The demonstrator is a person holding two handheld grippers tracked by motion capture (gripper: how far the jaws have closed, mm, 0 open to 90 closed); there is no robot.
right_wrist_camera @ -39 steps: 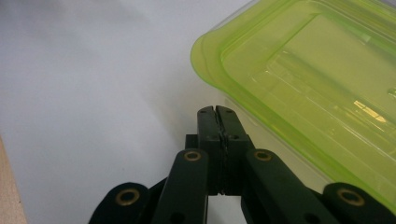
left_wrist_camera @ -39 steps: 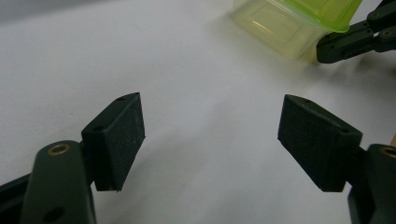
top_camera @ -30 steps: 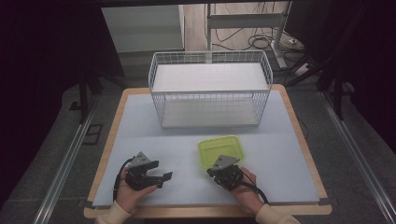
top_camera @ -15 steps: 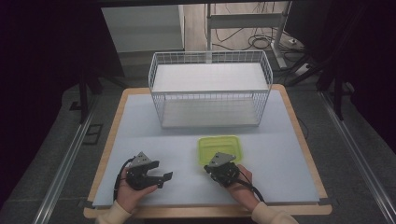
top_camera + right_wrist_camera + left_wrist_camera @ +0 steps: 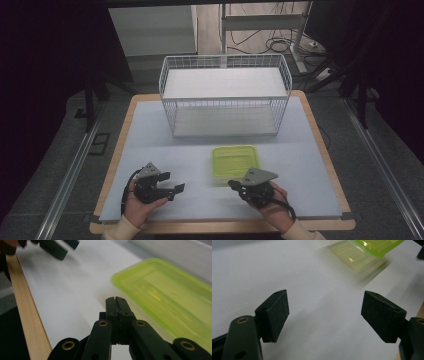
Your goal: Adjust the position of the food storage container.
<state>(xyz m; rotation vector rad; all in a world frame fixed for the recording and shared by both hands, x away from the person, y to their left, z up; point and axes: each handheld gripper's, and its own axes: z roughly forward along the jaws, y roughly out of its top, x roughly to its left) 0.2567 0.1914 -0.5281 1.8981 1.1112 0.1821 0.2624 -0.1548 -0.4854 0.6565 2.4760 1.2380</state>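
A yellow-green lidded plastic container (image 5: 233, 161) lies flat on the white table top, in front of the wire basket. My right gripper (image 5: 233, 184) is shut with nothing in it, just off the container's near edge, jaws pointing left. In the right gripper view the closed jaw tips (image 5: 115, 300) sit low over the table with the container (image 5: 172, 300) beside them on the right. My left gripper (image 5: 172, 182) rests at the near left, open and pointing right. Its view shows the wide gap of the left gripper (image 5: 324, 315) and the container (image 5: 364, 250) farther off.
A white wire basket (image 5: 225, 95) with a white bottom stands at the back middle of the table. The table's wooden rim (image 5: 27, 315) runs close beside my right gripper. Bare white surface (image 5: 150, 140) lies between the grippers and the basket.
My right gripper has drawn back from over the container's near edge and turned its jaws to the left. The left gripper and the container have stayed put.
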